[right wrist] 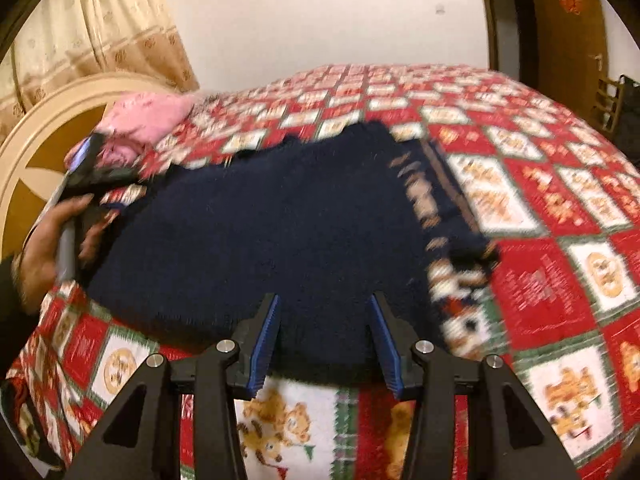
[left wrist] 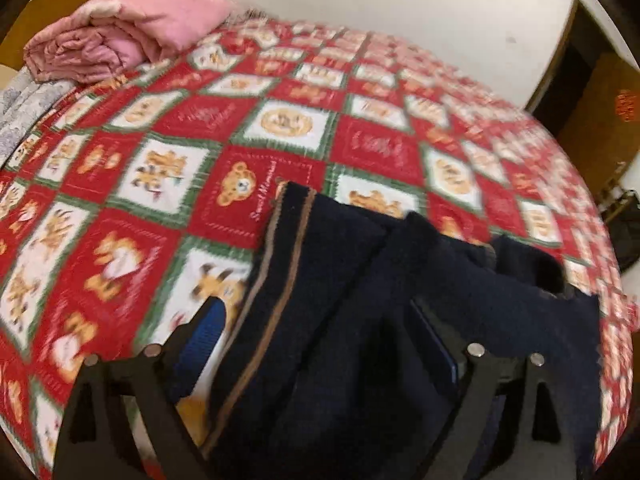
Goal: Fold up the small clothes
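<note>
Navy knit sweater (right wrist: 260, 232) on bed (right wrist: 540, 280): soft, limp; best taken at hem. Left gripper (left wrist: 320, 320) wide open over it; right gripper (right wrist: 324, 320) half-open, holding nothing.

you have one dark navy knitted garment (right wrist: 256, 232) on one bed (right wrist: 560, 264), one pink folded quilt (left wrist: 120, 40) near the headboard, one grey patterned cloth (left wrist: 20, 112) beside it, and two grippers: left gripper (left wrist: 320, 340), right gripper (right wrist: 324, 340).
</note>
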The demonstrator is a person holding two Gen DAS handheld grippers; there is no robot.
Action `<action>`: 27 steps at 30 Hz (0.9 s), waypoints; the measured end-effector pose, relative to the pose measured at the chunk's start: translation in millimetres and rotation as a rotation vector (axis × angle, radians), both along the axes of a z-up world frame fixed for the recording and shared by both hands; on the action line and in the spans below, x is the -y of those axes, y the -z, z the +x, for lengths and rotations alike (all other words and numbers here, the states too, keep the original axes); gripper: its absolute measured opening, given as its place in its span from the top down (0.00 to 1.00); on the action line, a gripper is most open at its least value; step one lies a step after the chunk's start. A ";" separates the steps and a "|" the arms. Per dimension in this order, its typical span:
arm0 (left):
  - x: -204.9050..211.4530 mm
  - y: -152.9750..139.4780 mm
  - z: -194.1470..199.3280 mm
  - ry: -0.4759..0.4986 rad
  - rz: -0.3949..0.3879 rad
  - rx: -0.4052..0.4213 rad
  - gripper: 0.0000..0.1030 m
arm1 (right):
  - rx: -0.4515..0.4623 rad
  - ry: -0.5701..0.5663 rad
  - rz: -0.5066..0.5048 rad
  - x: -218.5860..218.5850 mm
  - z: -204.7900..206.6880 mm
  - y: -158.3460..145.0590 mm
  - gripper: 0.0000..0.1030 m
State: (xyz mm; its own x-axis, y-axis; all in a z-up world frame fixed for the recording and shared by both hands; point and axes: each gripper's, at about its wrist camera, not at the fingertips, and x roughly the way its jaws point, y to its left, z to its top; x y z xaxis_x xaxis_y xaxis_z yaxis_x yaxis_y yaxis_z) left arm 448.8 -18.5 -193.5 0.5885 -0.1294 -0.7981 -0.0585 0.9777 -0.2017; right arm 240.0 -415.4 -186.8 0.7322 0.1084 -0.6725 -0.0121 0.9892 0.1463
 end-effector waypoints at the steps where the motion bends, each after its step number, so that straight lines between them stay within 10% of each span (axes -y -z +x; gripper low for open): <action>1: -2.0 -5.8 -13.1 0.012 0.000 0.024 0.10 | -0.007 0.012 -0.017 2.1 2.1 0.3 0.54; 11: -21.5 29.3 -87.1 0.061 0.147 0.024 0.10 | -0.109 0.056 -0.060 12.2 14.8 25.1 0.54; 27: -28.1 38.7 -106.6 0.094 0.090 0.013 0.06 | -0.159 0.105 -0.134 7.3 17.1 22.0 0.54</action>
State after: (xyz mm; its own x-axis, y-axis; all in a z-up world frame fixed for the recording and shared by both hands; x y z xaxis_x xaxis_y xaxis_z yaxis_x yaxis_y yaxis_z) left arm 342.2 9.6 -232.2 0.5879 -0.1127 -0.8011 0.0363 0.9929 -0.1131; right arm 257.1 -422.7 -208.8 0.6186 -0.0609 -0.7834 0.1047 0.9945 0.0054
